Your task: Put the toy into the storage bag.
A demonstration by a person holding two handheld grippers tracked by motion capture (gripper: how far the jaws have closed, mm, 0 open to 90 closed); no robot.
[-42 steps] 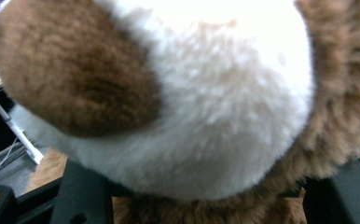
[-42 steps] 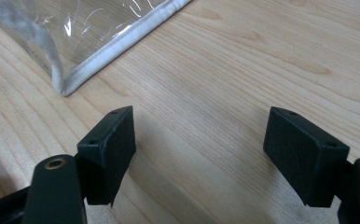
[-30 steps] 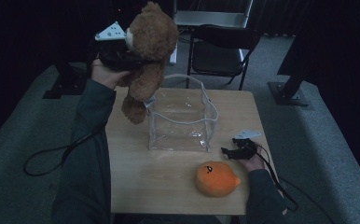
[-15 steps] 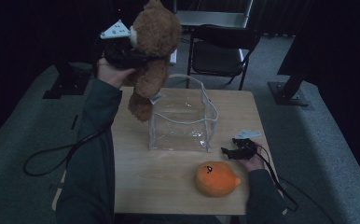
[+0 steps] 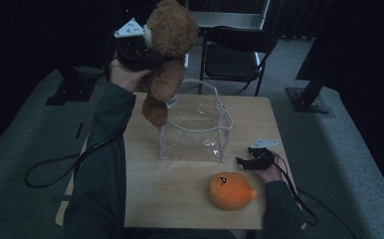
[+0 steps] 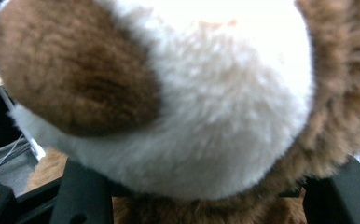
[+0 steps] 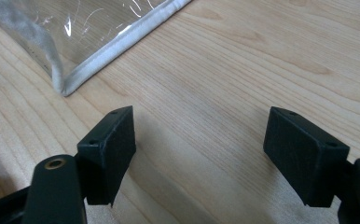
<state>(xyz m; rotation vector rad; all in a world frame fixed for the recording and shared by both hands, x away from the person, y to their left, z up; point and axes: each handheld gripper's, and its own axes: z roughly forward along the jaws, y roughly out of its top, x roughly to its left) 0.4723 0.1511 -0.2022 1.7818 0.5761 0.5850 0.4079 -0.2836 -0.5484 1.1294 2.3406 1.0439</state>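
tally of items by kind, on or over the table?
Plush toys: 2, a brown teddy bear and an orange plush
Clear bags: 1, the clear bag
Total: 3

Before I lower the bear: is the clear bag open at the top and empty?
Open and empty. The clear bag stands upright, its rim spread wide, with nothing inside; the teddy bear hangs above its left edge.
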